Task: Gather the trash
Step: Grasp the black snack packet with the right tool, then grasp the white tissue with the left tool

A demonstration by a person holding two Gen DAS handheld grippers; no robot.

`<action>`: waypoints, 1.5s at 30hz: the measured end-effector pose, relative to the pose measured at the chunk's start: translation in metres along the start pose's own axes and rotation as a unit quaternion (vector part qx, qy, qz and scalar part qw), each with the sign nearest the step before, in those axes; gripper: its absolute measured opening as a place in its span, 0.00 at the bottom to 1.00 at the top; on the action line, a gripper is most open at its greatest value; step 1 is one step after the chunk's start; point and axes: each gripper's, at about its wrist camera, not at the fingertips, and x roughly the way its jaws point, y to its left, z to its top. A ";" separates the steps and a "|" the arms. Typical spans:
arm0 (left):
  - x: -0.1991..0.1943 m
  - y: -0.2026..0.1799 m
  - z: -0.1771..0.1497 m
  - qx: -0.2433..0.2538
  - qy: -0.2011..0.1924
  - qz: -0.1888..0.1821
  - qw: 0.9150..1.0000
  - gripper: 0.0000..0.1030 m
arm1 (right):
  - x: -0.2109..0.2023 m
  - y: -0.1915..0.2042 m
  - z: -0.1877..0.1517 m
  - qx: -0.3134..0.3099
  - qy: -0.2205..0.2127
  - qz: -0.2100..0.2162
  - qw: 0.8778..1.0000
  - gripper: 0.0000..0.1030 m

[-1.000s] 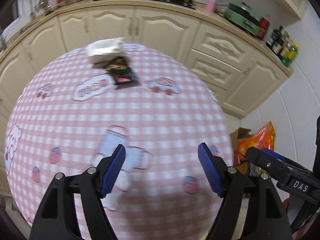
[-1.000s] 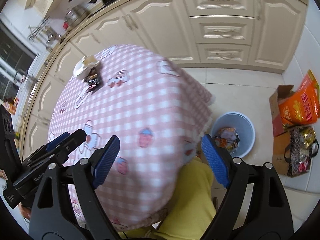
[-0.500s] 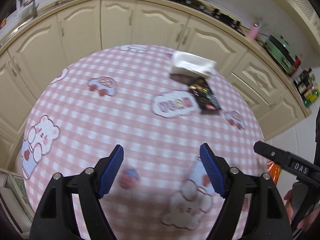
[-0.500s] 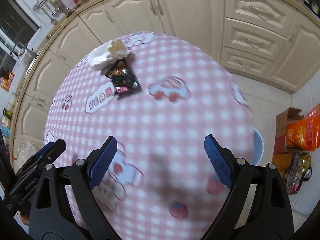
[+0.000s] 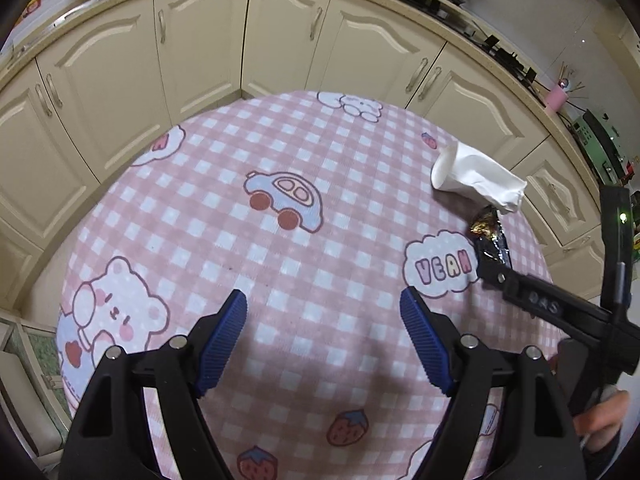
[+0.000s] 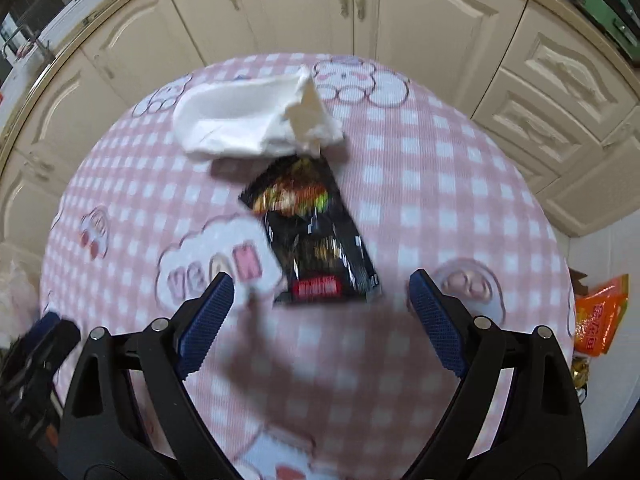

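- The left gripper (image 5: 322, 336) is held above the table (image 5: 208, 208) and angled steeply down at its pink checked cloth; its blue-padded jaws are spread wide, with only cloth seen between them.
- The right gripper (image 6: 316, 312) is likewise tilted down over the table, its jaws parted wide and nothing clamped; the near end of the black snack wrapper (image 6: 312, 240) is seen just beyond the gap between the pads.
- In the left wrist view, the right gripper's black body is seen at the right edge, with part of a hand (image 5: 604, 420) below it.
- The black snack wrapper is laid flat on the cloth, glossy, with a colourful print at its far end and a red label at its near end; the view is blurred, so no lettering can be read.
- A crumpled white paper cup (image 6: 248, 120) is lying on its side at the wrapper's far end, squashed and torn, touching or slightly overlapping it.
- Both pieces are placed toward the far side of the table, beside a cloud print with letters (image 6: 224, 264).
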 end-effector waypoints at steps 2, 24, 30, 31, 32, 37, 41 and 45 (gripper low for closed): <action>0.004 -0.002 0.002 0.005 0.002 0.001 1.000 0.75 | 0.011 0.004 0.006 -0.015 -0.001 -0.017 1.000 0.85; 0.006 -0.080 0.000 0.055 0.016 -0.019 0.998 0.81 | -0.025 -0.065 -0.050 0.012 0.009 0.133 0.991 0.24; 0.010 -0.113 -0.009 0.082 0.024 -0.027 0.996 0.81 | -0.044 -0.088 -0.077 0.020 0.008 0.142 0.990 0.24; 0.011 -0.120 -0.011 0.089 0.027 -0.029 0.995 0.81 | -0.048 -0.094 -0.082 0.025 0.008 0.145 0.989 0.24; 0.011 -0.126 -0.014 0.094 0.029 -0.030 0.995 0.81 | -0.050 -0.097 -0.085 0.030 0.009 0.147 0.989 0.24; 0.009 -0.144 -0.029 0.107 0.032 -0.036 0.993 0.81 | -0.068 -0.107 -0.105 0.032 0.009 0.150 0.988 0.24; 0.003 -0.153 -0.043 0.113 0.036 -0.041 0.992 0.81 | -0.090 -0.108 -0.120 0.022 0.000 0.170 0.985 0.24; -0.010 -0.156 -0.053 0.116 0.029 -0.046 0.992 0.81 | -0.110 -0.103 -0.132 0.008 -0.009 0.187 0.982 0.25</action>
